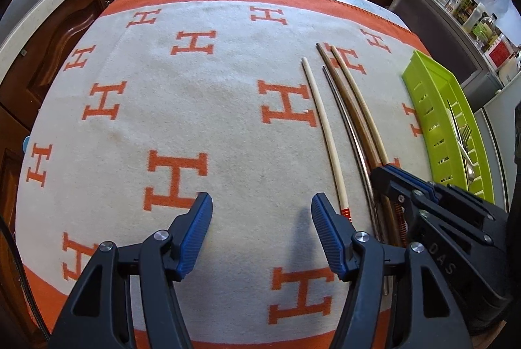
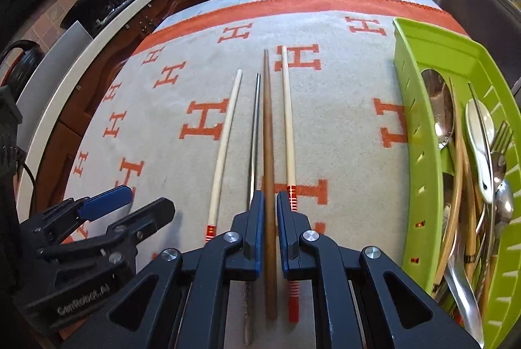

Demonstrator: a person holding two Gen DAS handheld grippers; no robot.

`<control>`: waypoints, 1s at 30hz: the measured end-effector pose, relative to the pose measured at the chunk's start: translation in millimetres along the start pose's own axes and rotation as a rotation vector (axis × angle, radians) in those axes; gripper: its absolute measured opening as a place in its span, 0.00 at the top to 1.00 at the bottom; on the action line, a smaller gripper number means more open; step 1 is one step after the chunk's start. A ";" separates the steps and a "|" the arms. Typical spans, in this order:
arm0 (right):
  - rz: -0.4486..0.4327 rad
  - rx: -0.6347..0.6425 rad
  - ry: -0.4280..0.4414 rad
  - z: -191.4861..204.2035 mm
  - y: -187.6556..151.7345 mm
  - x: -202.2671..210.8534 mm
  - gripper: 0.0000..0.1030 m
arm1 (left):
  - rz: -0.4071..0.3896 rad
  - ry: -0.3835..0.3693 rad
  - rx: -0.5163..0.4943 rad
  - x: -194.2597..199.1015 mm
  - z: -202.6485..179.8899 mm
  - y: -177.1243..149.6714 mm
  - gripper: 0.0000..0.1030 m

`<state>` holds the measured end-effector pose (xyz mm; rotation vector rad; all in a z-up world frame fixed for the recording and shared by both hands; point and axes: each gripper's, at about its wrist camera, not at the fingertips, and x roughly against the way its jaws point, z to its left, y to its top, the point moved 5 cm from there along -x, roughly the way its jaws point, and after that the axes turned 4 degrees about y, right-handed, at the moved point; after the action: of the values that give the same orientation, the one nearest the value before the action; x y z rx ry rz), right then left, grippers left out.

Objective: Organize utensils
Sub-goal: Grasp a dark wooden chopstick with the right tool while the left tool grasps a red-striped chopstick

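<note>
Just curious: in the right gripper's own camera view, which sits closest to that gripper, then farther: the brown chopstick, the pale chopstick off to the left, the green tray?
1. brown chopstick, between the right gripper fingers.
2. pale chopstick, left.
3. green tray, far right.

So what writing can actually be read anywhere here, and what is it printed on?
"DAS": black body of the right gripper, seen from the left wrist.
"GenRobot.AI": black body of the left gripper, seen from the right wrist.
"H": repeated orange letter across the cream woven table cloth.
Labels on the bottles and jars along the back counter: too small to read.
</note>
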<state>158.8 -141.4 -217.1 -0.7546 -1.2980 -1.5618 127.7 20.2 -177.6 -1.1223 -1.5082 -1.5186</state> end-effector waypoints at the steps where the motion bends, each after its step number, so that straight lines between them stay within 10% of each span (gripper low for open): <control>1: 0.000 0.022 -0.015 2.4 1.4 -1.1 0.92 | 0.000 0.000 -0.004 -0.3 -1.7 0.1 0.40; 10: -0.012 0.162 -0.149 22.4 3.4 -8.3 0.91 | 0.015 0.011 0.043 -3.0 7.9 4.3 0.40; 30: -0.243 -0.137 -0.019 -55.6 3.0 105.9 0.94 | 0.037 0.025 0.022 -10.4 -38.5 9.4 0.51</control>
<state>128.1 -223.6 -135.9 -0.7182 -1.3461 -1.8578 136.5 -19.7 -181.5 -1.1086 -1.4758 -1.4822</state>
